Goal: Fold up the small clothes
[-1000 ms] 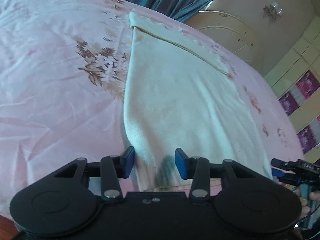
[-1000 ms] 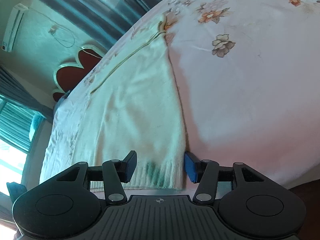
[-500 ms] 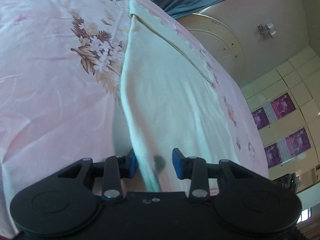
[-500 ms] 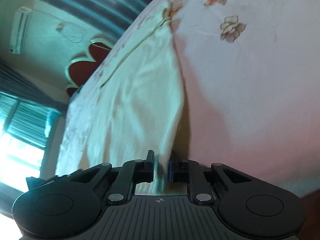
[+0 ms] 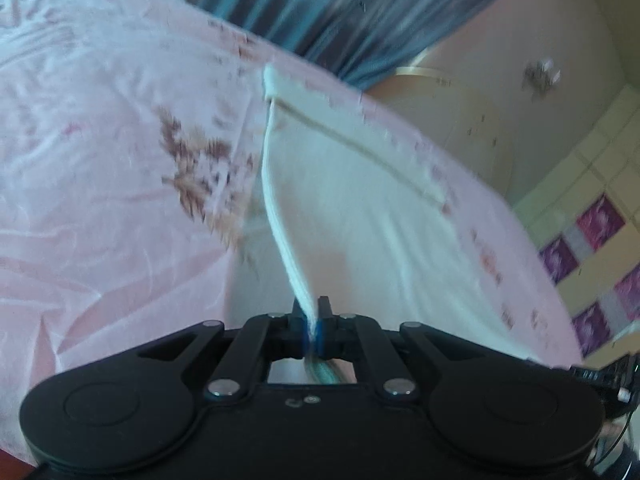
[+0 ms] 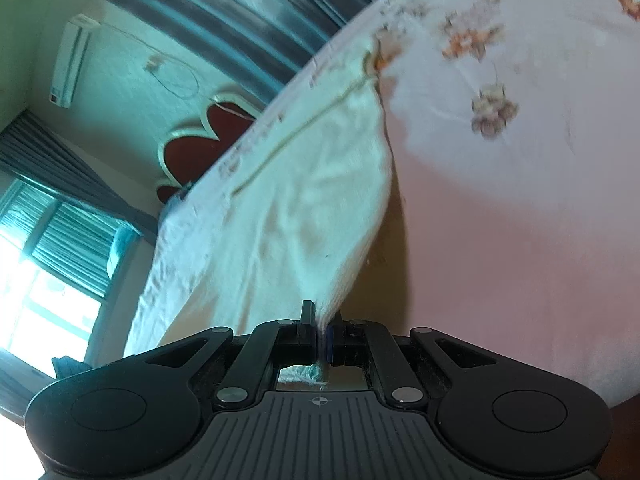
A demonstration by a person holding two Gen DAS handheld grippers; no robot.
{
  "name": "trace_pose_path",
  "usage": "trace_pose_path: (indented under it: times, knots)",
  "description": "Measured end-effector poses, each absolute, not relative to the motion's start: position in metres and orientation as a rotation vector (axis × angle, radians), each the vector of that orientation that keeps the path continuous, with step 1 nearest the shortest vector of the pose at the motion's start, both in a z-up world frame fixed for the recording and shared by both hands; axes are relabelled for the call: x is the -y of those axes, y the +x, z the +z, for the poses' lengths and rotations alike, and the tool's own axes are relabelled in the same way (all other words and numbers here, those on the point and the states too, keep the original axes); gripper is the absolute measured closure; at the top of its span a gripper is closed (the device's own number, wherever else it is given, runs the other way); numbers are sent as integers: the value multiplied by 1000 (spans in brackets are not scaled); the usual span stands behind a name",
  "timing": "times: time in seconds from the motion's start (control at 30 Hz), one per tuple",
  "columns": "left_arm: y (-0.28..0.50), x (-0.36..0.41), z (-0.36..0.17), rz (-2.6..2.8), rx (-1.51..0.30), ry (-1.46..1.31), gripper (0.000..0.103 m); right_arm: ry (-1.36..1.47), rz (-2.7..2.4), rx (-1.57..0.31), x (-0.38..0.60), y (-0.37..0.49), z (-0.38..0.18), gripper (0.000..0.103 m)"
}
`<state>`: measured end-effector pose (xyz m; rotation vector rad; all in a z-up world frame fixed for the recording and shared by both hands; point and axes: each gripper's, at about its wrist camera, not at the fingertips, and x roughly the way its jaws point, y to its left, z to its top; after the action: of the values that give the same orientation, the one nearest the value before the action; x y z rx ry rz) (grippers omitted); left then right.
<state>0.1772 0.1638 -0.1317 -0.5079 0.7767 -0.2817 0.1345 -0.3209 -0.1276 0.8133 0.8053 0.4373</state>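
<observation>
One cream knit garment (image 5: 360, 216) lies on one pink floral bedsheet (image 5: 100, 160). Two tongs appear: one left tongs (image 5: 313, 330), one right tongs (image 6: 320, 338). One air conditioner (image 6: 69, 62) hangs on the wall.

A pink bedsheet (image 5: 100, 152) printed with brown flowers covers the bed. Grey-blue curtains (image 5: 320, 12) hang behind it. An air conditioner (image 6: 70, 66) sits high on the wall above a red, petal-shaped headboard (image 6: 200, 148), near a bright window (image 6: 36, 304).

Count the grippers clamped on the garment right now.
2. The left gripper has its jaws shut on the near left corner of the cream knitted garment; the right gripper is shut on its near right corner, lifting it off the pink floral bedsheet.
</observation>
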Motion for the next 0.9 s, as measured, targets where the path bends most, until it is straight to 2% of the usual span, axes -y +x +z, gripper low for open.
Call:
trace_pose_path:
  times: [0.27, 0.53, 0.9]
  knots:
    - [210, -158, -103, -266, -685, -527, 99, 731, 393, -698, 317, 180, -76, 100]
    - [288, -159, -60, -293, -566, -555, 99, 683, 352, -604, 315, 257, -25, 100]
    - [428, -154, -84, -273, -654, -558, 99, 758, 239, -671, 324, 403, -61, 100]
